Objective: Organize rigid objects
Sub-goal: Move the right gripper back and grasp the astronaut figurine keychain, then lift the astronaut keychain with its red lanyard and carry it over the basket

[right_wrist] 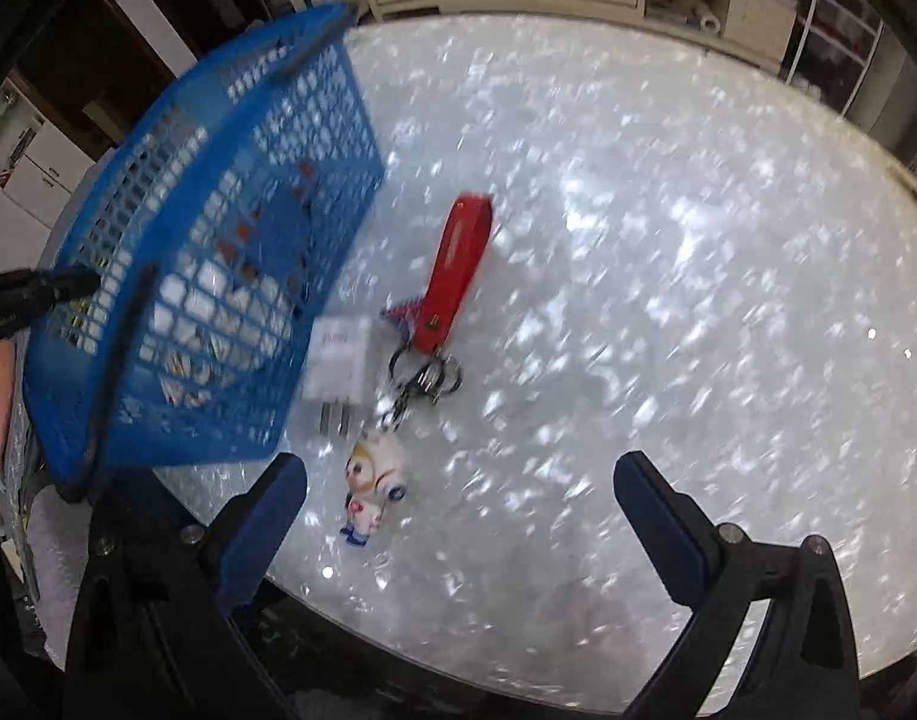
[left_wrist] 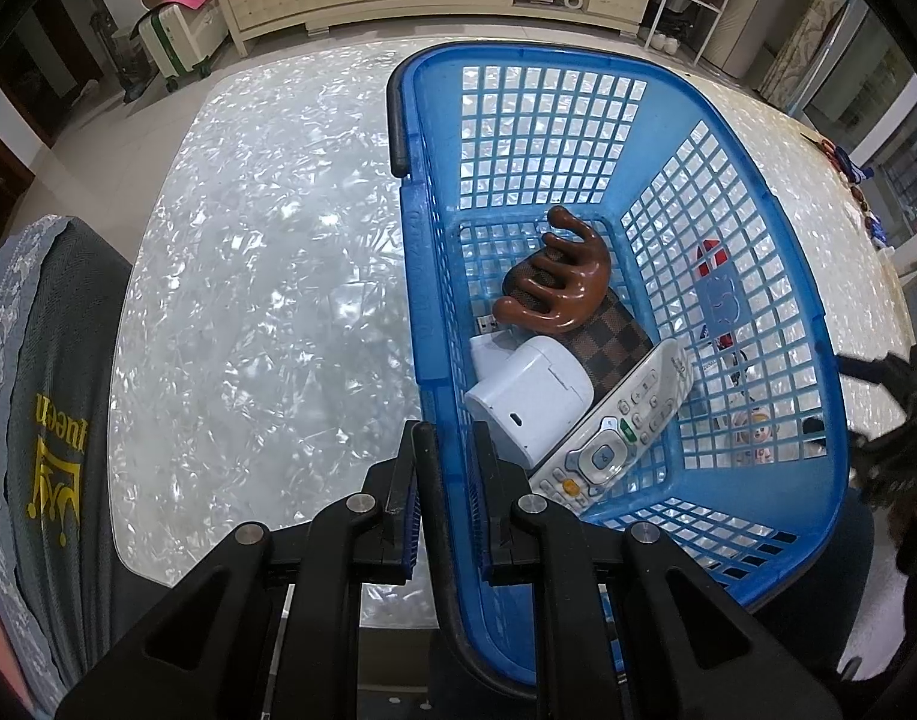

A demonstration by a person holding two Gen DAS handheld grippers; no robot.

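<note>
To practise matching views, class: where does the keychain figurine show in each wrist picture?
Left wrist: figurine at lower right, seen through the basket mesh.
Right wrist: figurine at lower centre on the table, near the left finger.
Shared landmark: the red strap.

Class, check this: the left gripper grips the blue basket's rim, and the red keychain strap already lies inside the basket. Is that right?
One error: the red keychain strap lies on the shimmery white table, outside the blue plastic mesh basket, as the right wrist view shows. The left gripper does grip the rim.
</note>
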